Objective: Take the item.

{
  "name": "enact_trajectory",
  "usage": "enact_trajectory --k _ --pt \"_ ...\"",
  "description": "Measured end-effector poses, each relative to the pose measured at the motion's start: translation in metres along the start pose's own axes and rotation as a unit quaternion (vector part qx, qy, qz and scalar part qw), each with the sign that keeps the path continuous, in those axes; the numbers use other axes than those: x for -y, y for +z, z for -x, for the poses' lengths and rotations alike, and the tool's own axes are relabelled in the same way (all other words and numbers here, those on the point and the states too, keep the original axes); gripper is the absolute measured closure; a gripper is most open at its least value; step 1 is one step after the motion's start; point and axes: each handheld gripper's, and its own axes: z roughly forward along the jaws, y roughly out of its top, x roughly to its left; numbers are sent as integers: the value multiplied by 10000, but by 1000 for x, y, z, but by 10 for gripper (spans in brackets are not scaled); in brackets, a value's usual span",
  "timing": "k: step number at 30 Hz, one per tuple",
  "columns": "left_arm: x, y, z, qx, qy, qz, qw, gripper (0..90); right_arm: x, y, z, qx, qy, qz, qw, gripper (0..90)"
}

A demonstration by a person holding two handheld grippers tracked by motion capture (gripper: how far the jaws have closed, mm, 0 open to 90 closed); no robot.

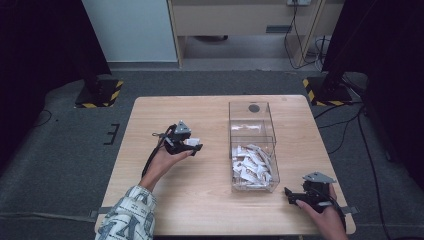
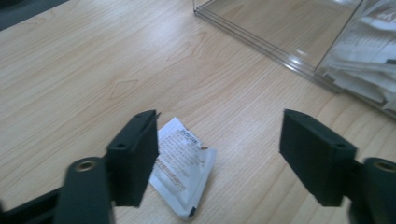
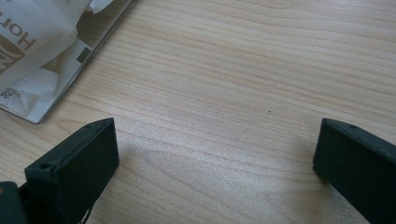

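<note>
A clear plastic box (image 1: 230,120) with two compartments stands right of the table's middle. Its near compartment holds several white sachets (image 1: 251,165), also seen in the left gripper view as a pile of sachets (image 2: 369,60). My left gripper (image 1: 196,145) hovers low over the wood, left of the box, with its jaws wide apart. One printed white sachet (image 2: 182,168) lies flat on the table beside the left jaw, not gripped. My right gripper (image 1: 295,195) stands open over bare wood by the box's near right corner, where sachets (image 3: 32,56) show through the wall.
The box's far compartment (image 1: 252,122) looks almost bare, with a dark round mark (image 1: 254,108) at its far end. The wooden table (image 1: 165,200) has free room at the left and front. Black stands with yellow-striped bases (image 1: 99,95) sit on the floor beyond.
</note>
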Motion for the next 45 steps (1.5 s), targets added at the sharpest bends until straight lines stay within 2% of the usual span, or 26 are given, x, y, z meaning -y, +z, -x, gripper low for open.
enact_trajectory --k 3,7,10,12,15,18,32,37,45 --pt "0 -6 4 13 65 71 10000 110 0 0 0 0 -1 3 10000 5" --pt "2 -15 9 38 109 89 9999 65 0 0 0 5 -3 3 10000 5" --pt "5 -19 11 74 145 94 9998 62 0 0 0 2 -1 2 10000 5" --pt "10 -27 15 58 281 12 9996 58 0 0 0 3 -3 3 10000 5" --pt "13 -32 17 64 286 13 9996 55 0 0 0 2 -3 4 10000 5" --pt "22 -37 20 107 239 10 9997 54 0 0 0 3 -4 4 10000 5" --pt "49 -41 25 75 177 -121 9997 50 0 0 0 2 -2 2 10000 5" --pt "57 -44 26 55 101 -128 9999 50 0 0 0 3 -3 3 10000 5" --pt "68 -50 28 80 94 -213 9997 48 0 0 0 2 -2 3 10000 5"
